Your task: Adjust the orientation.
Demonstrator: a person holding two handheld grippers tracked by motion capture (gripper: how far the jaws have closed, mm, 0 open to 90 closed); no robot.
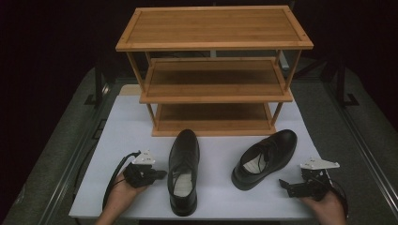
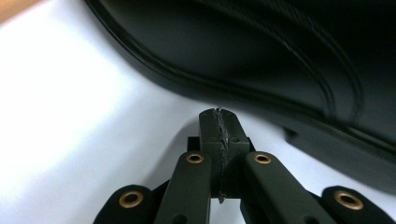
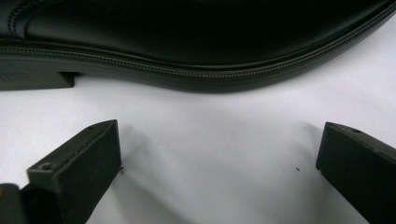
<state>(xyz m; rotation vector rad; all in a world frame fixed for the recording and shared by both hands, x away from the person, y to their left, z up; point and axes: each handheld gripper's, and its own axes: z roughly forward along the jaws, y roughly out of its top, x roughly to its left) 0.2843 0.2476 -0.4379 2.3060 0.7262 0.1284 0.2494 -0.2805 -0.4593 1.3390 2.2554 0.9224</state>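
Two black leather dress shoes stand on the white table (image 1: 136,126) in front of a wooden shoe rack (image 1: 213,70). The left shoe (image 1: 183,171) points at the rack, its heel near the front edge. The right shoe (image 1: 265,157) lies at an angle, toe toward the back right. My left gripper (image 1: 162,174) is shut with nothing in it, its tips just short of the left shoe's side (image 2: 261,70); the closed jaws meet at my left gripper (image 2: 219,123). My right gripper (image 1: 283,183) is open, low over the table, facing the right shoe's sole edge (image 3: 196,70); my right gripper (image 3: 219,154) holds nothing.
The rack has three bamboo shelves, all bare, and stands at the table's back middle. Dark floor and metal rails (image 1: 361,136) run along both sides of the table. Bare white tabletop lies between the two shoes and to the left of the rack.
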